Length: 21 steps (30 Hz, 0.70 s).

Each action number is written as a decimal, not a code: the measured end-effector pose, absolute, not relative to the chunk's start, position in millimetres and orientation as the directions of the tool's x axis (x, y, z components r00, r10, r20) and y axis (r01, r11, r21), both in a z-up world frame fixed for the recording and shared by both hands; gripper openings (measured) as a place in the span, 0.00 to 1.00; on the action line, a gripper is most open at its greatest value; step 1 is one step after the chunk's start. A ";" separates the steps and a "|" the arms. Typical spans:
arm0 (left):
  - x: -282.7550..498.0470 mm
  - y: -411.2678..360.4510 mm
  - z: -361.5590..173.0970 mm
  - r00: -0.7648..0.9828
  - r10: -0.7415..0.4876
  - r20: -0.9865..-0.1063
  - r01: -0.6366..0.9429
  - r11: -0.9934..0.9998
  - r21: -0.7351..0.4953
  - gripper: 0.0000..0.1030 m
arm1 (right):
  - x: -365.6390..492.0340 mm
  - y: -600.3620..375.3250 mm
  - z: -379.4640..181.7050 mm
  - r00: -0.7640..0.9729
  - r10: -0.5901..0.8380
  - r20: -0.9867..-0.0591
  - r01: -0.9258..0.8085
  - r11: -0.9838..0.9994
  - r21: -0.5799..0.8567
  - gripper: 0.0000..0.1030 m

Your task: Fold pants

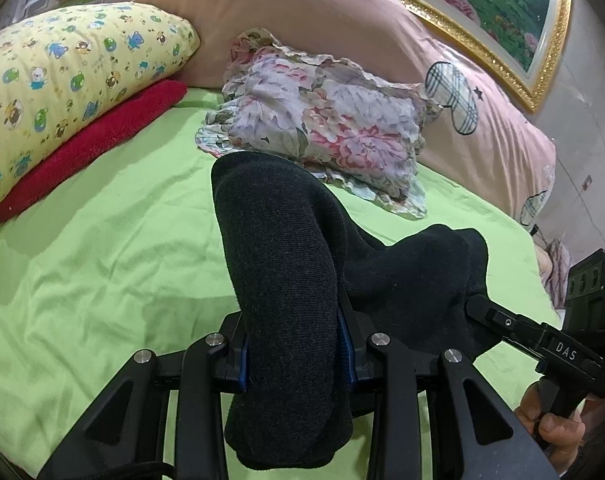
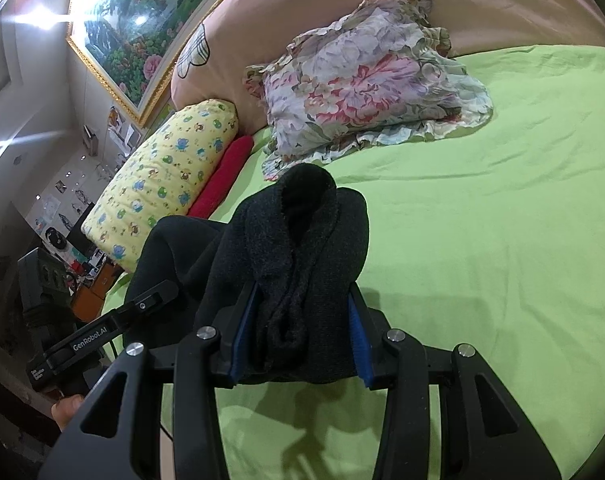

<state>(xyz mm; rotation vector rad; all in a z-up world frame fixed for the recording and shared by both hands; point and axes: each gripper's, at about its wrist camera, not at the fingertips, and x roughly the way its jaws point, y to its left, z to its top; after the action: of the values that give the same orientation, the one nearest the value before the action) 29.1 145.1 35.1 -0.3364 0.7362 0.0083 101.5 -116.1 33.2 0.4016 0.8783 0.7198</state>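
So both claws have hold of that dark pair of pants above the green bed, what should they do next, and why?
Probably draw the two apart and lower the cloth flat onto the green sheet. The left gripper and right gripper each pinch a bunched wad of the dark pants, which sag between them, too crumpled to fold.

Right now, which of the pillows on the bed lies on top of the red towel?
The yellow pillow with cartoon bears: it rests on the red towel. The floral frilled pillow lies directly on the green sheet.
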 end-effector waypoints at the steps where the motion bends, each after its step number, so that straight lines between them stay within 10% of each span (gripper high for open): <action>1: 35.1 146.2 33.5 0.742 -0.105 -0.662 -0.129 0.947 -0.296 0.33 | 107.2 -113.3 31.7 0.430 0.712 -0.555 -0.404 0.702 0.587 0.43; 21: 110.3 159.1 -7.6 0.698 -0.060 -0.713 -0.179 0.950 -0.255 0.33 | 170.9 -88.8 -13.7 0.406 0.678 -0.613 -0.387 0.735 0.557 0.43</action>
<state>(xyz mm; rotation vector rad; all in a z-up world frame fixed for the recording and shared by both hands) 110.3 159.1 -7.6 -0.3179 0.7987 0.0676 170.9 -88.8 -13.7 0.3530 0.9331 0.6888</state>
